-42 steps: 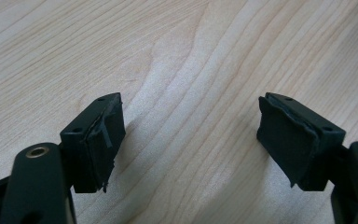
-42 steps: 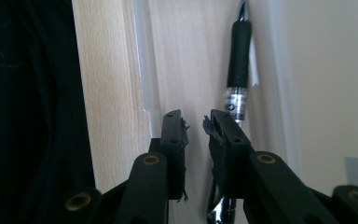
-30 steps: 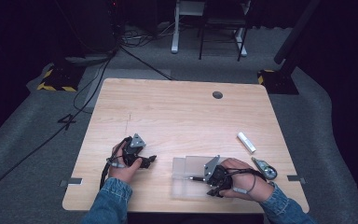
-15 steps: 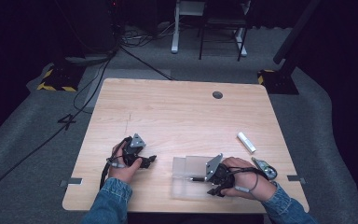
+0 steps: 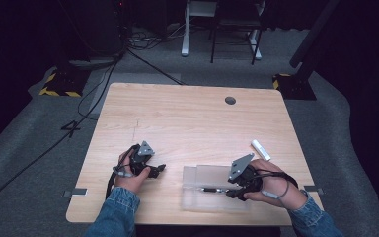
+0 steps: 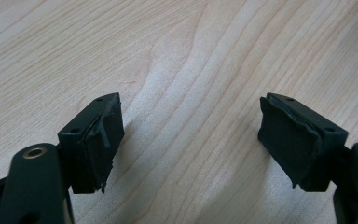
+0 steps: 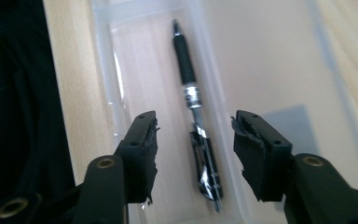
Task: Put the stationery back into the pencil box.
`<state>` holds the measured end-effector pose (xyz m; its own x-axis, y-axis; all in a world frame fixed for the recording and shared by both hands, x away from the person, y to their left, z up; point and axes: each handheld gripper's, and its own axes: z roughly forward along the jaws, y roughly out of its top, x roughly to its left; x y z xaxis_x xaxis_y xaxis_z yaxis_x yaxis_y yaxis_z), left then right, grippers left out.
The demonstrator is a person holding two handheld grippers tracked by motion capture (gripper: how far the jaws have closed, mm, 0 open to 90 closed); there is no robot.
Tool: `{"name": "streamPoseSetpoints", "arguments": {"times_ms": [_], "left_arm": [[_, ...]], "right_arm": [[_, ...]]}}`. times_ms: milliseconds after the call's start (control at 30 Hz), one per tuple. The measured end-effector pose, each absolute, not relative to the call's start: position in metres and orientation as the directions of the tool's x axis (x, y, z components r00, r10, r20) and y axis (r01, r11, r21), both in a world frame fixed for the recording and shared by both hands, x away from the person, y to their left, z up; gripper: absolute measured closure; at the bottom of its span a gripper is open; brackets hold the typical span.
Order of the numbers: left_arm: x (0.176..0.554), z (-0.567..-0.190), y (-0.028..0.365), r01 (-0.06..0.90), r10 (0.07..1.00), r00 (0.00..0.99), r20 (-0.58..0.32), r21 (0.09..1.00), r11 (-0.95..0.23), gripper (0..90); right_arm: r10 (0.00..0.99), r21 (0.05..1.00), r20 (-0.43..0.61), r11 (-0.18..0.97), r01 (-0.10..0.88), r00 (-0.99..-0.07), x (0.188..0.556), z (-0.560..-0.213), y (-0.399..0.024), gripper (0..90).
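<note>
A clear plastic case (image 5: 212, 187) lies open near the table's front edge, with a black pen (image 5: 212, 189) in its front half. In the right gripper view the pen (image 7: 191, 93) lies lengthwise in the case's tray (image 7: 135, 84), its clip end between my jaws. My right gripper (image 7: 193, 149) is open just above that end, apart from it, and sits at the case's right end (image 5: 234, 190) in the high view. My left gripper (image 5: 157, 170) rests on the bare wood left of the case, open (image 6: 191, 140) with nothing between its pads.
A small white cylinder (image 5: 260, 149) lies on the table behind the right hand. A round cable hole (image 5: 230, 100) is near the table's far edge. The table's front edge (image 7: 51, 93) runs close beside the case, with dark floor beyond it.
The right hand has shifted slightly right and back along the case. The left hand and its gripper have stayed still.
</note>
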<state>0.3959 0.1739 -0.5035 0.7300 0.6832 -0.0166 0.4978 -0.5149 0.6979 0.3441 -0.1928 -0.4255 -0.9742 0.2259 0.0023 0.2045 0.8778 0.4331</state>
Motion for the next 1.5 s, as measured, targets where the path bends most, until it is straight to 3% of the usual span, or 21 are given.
{"name": "streamPoseSetpoints", "arguments": {"times_ms": [200, 467, 800, 1100, 1500], "left_arm": [[0.399, -0.504, 0.173, 0.498, 0.679, 0.734, -0.022, 0.697, -0.516, 20.4], [0.405, -0.504, 0.170, 0.494, 0.675, 0.738, -0.016, 0.694, -0.523, 18.3], [0.411, -0.504, 0.165, 0.495, 0.672, 0.740, -0.018, 0.693, -0.525, 16.9], [0.412, -0.504, 0.164, 0.498, 0.673, 0.739, -0.024, 0.692, -0.523, 16.9], [0.412, -0.504, 0.164, 0.499, 0.673, 0.739, -0.026, 0.692, -0.522, 16.9]], "right_arm": [[0.312, 0.482, -0.017, 0.835, 0.266, -0.950, 0.349, -0.413, -0.215, 48.4], [0.497, 0.522, -0.037, 0.749, 0.408, -0.867, 0.359, -0.402, -0.259, 47.6], [0.664, 0.475, -0.022, 0.665, 0.576, -0.748, 0.372, -0.413, -0.304, 45.7], [0.754, 0.394, -0.045, 0.617, 0.682, -0.656, 0.382, -0.429, -0.326, 44.8], [0.799, 0.335, -0.020, 0.572, 0.749, -0.602, 0.392, -0.450, -0.340, 43.7]]}}
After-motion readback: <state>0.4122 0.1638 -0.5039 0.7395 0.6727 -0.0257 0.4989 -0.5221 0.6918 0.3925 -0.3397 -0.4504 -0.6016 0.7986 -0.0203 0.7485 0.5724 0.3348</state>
